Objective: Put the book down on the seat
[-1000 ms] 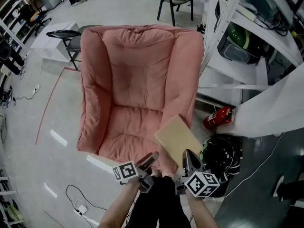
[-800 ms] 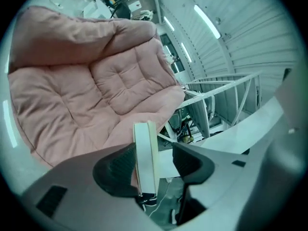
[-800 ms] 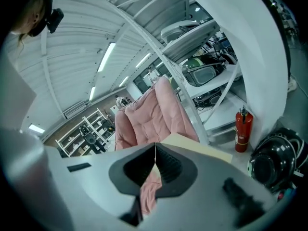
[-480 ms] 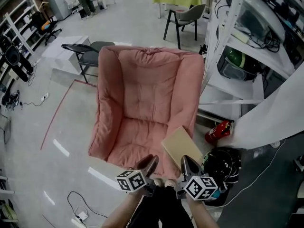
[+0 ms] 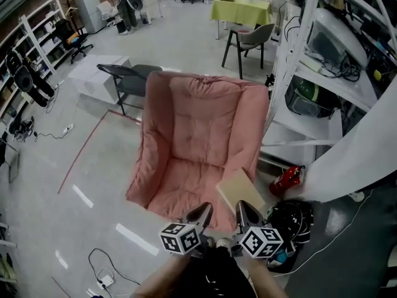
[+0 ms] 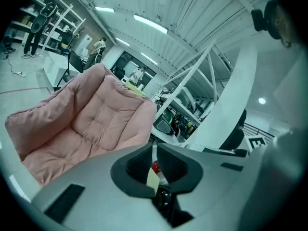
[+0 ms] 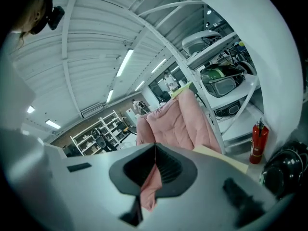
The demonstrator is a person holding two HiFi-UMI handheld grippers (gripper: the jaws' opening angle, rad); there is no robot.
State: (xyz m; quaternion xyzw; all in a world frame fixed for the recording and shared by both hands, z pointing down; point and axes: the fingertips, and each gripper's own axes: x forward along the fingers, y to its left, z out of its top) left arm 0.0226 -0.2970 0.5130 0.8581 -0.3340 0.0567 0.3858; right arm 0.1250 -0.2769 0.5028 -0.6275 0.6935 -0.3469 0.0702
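As viewed from above: book (image 5: 237,190) on near right arm of armchair (image 5: 198,135), just at far side of closed, empty right gripper (image 5: 248,212); left gripper (image 5: 201,213) closing, empty.

One pink padded seat (image 5: 198,135), one tan book (image 5: 239,191), one red fire extinguisher (image 5: 285,180), two chairs (image 5: 127,76) (image 5: 248,37), one yellow table (image 5: 242,8)

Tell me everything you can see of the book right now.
The book is a thin, flat, plain tan rectangle, apparently closed, with no print that can be made out. It lies face-up and slightly tilted on the front corner of the pink armchair, on the padded side at the head view's right rather than mid-seat. Only the cushion visibly touches it.
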